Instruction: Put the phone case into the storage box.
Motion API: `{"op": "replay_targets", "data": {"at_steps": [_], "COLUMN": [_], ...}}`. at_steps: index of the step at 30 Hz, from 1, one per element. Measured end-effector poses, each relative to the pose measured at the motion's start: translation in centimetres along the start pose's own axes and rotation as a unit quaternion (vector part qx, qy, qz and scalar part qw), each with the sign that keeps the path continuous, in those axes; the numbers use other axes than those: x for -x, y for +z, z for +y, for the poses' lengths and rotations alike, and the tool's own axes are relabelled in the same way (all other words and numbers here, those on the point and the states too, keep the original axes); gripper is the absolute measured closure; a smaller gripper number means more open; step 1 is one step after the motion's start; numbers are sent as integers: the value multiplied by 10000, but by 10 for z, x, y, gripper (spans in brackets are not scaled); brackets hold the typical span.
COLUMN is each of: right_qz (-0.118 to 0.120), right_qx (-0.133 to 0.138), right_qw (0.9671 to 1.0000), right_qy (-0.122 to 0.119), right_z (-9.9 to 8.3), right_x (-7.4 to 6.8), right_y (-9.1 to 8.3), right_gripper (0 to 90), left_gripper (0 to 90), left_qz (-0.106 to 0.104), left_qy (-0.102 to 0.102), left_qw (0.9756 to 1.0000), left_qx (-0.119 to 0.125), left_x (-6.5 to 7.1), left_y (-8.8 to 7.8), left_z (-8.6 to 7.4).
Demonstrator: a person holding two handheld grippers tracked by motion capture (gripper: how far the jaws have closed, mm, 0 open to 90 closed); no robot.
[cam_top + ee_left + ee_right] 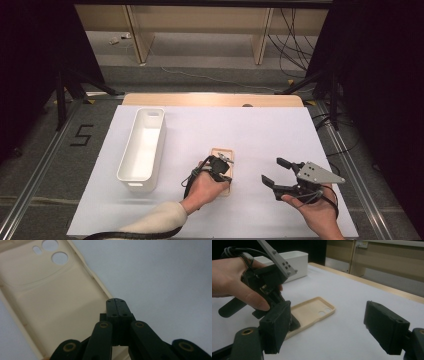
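A beige phone case (220, 151) lies open side up on the white sheet, camera holes at its far end. My left gripper (224, 180) points down at the case's near end, jaws shut. In the left gripper view the closed tips (115, 301) sit on the right rim of the case (50, 302); I cannot tell whether the rim is pinched between them. My right gripper (272, 170) is held open to the right of the case, apart from it. In the right gripper view the case (312, 308) lies between and beyond its wide jaws (329, 320), with the left gripper (293, 323) at its near end.
A long white bin (125, 155) stands empty at the left of the sheet, also behind the left hand (294, 257). The white sheet (260, 130) covers the table, whose wooden edge (210, 100) runs along the back. Floor and dark stands lie beyond.
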State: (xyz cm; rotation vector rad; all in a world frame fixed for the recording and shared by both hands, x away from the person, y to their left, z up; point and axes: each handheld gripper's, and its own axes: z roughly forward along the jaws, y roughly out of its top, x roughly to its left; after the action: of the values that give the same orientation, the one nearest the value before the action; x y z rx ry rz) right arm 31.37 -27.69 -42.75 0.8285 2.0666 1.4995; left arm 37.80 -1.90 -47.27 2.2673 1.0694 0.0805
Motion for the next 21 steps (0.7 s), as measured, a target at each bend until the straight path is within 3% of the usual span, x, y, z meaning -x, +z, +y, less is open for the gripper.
{"op": "replay_targets", "data": {"at_steps": [7, 12, 17, 19, 21], "right_qz": [9, 21, 28, 33, 34], "right_qx": [-4, -13, -14, -24, -31], "right_qw": [10000, 10000, 10000, 10000, 10000], "right_qy": [-17, -27, -27, -24, -23], "right_z": [0, 0, 0, 0, 0], "right_x": [0, 0, 0, 0, 0], "right_y": [0, 0, 0, 0, 1], "right_gripper": [234, 234, 231, 230, 229], "left_gripper": [897, 864, 704, 588, 475], "left_qz": [21, 23, -90, -104, 12], "left_qy": [33, 177, 543, 780, 1033], "left_qw": [10000, 9998, 9972, 9944, 9909], "left_qx": [15, 127, 508, 699, 868], "left_x": [-1, -1, 1, 2, 2], "left_y": [1, -3, -14, -19, -25], "left_z": [-1, -1, -1, -2, -4]}}
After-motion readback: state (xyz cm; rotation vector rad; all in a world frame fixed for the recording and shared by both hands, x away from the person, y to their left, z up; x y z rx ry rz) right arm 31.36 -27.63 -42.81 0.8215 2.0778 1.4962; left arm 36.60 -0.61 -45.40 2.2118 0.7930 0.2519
